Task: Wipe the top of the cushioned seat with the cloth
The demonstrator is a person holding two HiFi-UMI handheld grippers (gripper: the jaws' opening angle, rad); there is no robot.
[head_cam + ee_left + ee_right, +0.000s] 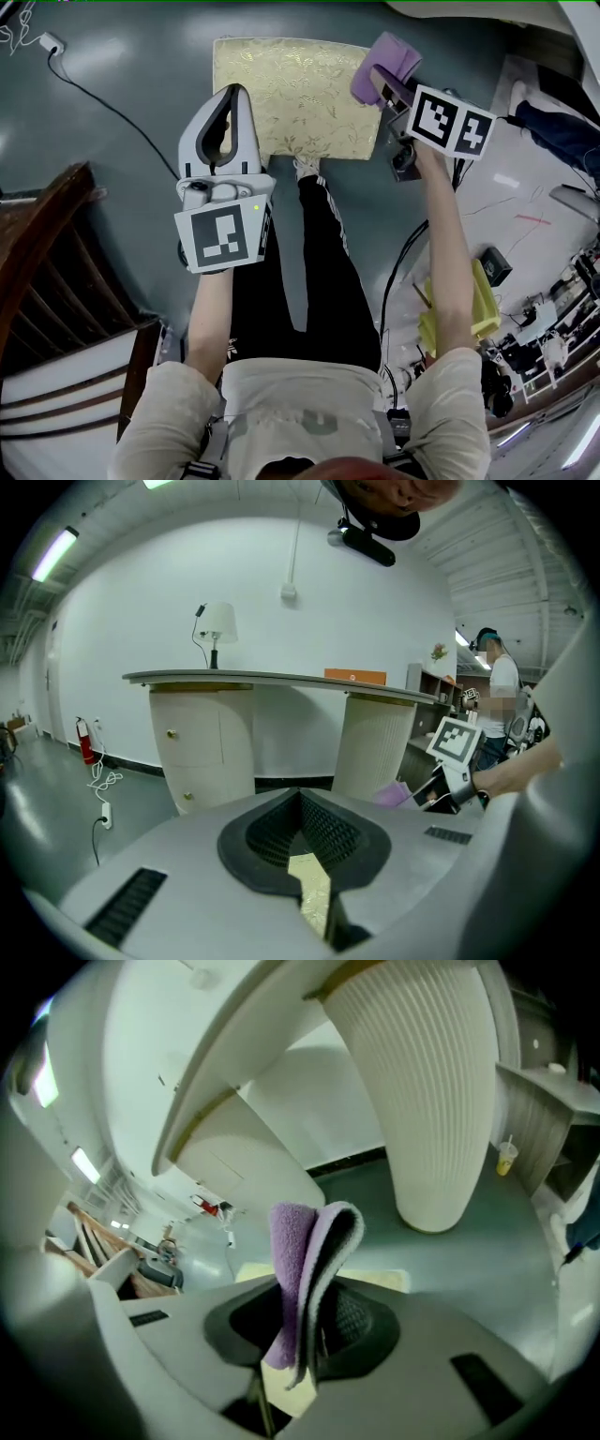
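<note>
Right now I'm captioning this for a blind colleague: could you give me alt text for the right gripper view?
A folded purple terry cloth stands upright, clamped in the right claw. Behind it lie a strip of gold patterned cushioned seat and grey floor, with a white ribbed pedestal rising beyond.

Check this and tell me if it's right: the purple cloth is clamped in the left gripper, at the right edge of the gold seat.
Not right. The cloth is clamped in the right gripper, not the left; the right gripper view shows its jaws shut on the folded cloth. The left gripper holds nothing. The rest stands: the cloth is at the right edge of the gold seat.
</note>
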